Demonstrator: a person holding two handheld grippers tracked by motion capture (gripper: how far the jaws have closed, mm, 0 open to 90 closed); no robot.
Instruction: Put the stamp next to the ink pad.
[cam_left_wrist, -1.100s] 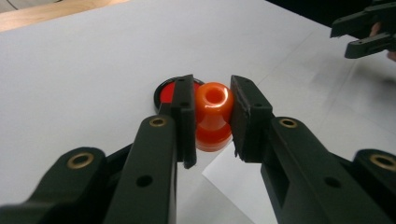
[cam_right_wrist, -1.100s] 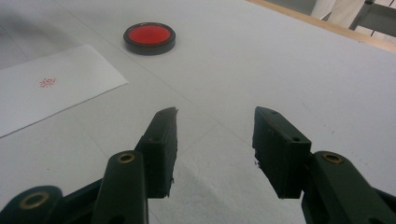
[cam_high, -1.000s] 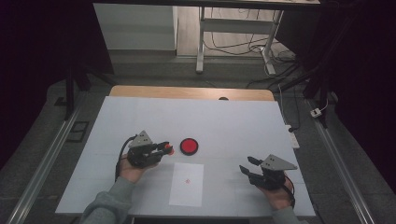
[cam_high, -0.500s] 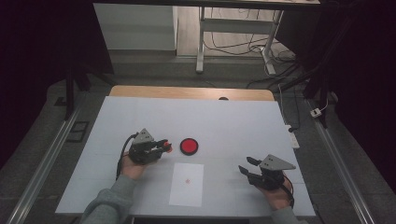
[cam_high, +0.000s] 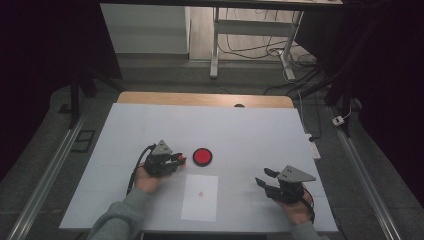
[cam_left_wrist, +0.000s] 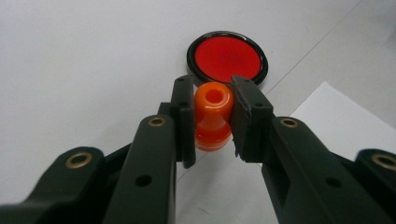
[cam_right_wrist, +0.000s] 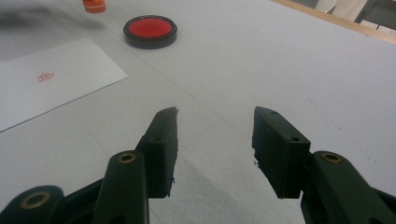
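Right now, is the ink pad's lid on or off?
Off. The ink pad lies open, its red surface bare inside the black rim, just beyond the orange stamp clamped in the left gripper. No lid visible.

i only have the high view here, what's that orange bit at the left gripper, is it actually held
Observer: Yes. The left gripper is shut on an orange stamp, pads pressing both sides of its handle.
Operator: where is it relative to the red pad
Observer: In the left gripper view the stamp sits just short of the red ink pad, not over it.
Operator: right one holding anything
Observer: No. The right gripper has open jaws with bare table between them.
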